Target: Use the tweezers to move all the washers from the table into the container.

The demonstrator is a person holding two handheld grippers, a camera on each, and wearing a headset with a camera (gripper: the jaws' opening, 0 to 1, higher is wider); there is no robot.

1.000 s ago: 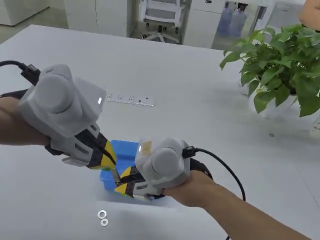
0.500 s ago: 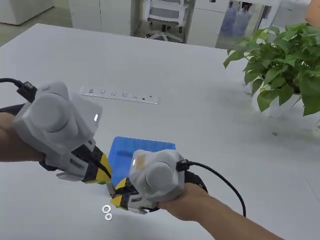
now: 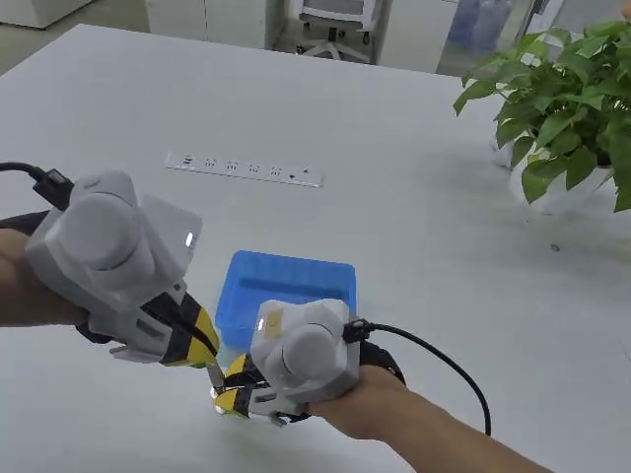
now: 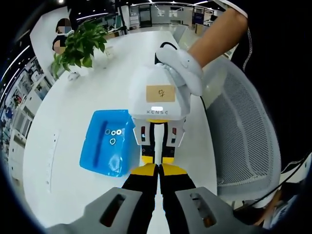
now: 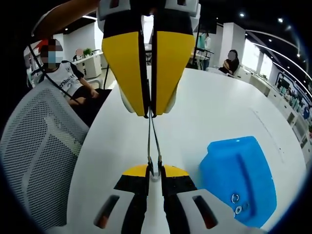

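Thin metal tweezers [image 5: 152,141] span the short gap between my two grippers. The left gripper [image 5: 150,113] is shut on their upper end, and the right gripper [image 5: 155,171] is shut around their tips. In the head view the left gripper [image 3: 210,363] and the right gripper [image 3: 225,392] meet nose to nose just in front of the blue container [image 3: 296,271]. The container [image 4: 97,146] holds three washers [image 4: 113,132], also seen as washers [image 5: 237,204] from the right gripper view. I cannot tell whether a washer sits in the tweezer tips.
A white power strip [image 3: 242,168] lies beyond the container. A potted plant [image 3: 562,108] stands at the far right. The right gripper's black cable [image 3: 434,355] trails across the table. A mesh office chair [image 4: 243,146] stands by the table's near edge.
Both grippers have drawn back from over the container's front to the table just before it. The two loose washers seen at the lower left earlier are now out of sight. The head camera has shifted.
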